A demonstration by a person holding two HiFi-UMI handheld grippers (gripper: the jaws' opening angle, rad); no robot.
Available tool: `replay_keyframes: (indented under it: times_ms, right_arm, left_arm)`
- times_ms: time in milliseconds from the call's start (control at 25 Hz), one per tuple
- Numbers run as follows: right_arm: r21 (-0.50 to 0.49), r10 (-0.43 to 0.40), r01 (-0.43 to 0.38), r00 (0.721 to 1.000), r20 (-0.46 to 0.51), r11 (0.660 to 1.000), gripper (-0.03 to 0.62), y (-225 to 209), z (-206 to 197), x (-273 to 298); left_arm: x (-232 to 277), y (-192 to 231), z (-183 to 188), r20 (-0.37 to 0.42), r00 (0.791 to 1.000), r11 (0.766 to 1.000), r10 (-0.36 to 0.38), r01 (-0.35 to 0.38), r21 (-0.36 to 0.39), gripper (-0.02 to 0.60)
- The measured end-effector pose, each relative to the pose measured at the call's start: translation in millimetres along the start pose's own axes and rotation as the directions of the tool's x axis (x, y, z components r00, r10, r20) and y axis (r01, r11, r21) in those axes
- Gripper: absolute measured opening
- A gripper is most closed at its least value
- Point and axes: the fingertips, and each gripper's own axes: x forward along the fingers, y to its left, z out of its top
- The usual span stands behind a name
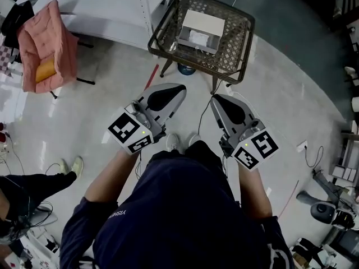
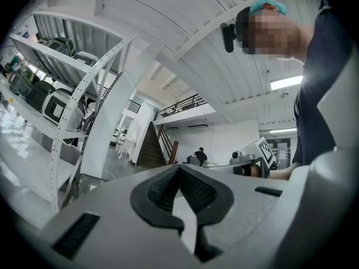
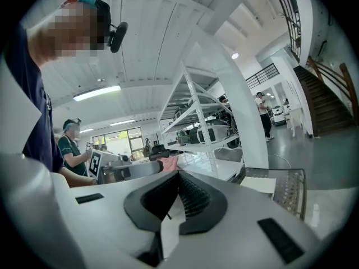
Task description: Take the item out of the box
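A white-topped box [image 1: 202,29] rests on a dark wire-mesh table [image 1: 235,55] ahead of me; the right gripper view also catches the box [image 3: 273,182] on the mesh table [image 3: 293,194] at lower right. What is inside the box cannot be seen. Both grippers are held close to my body, well short of the table. My left gripper [image 1: 180,87] is shut with nothing between its pads [image 2: 192,188]. My right gripper [image 1: 215,98] is also shut and empty, with its tips meeting [image 3: 178,172]. Both point upward and forward, away from the floor.
A pink cloth [image 1: 47,43] hangs over a chair at the far left, beside a white bench [image 1: 112,10]. Another person's leg [image 1: 33,186] reaches in at lower left. Cables and equipment [image 1: 331,212] lie at the right. A blue object [image 1: 186,69] sits under the mesh table.
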Motion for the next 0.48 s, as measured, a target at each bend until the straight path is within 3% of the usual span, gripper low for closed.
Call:
replay_keyframes:
  times_ms: [480]
  right_arm:
    - [0.033,0.009,-0.008,1.000,-0.017,0.999,0.020,-109.6,11.1,62.1]
  left_arm:
    - [77.8,99.5,-14.8,-0.059,0.997,0.998,0.057,-0.059,-0.032,0.008]
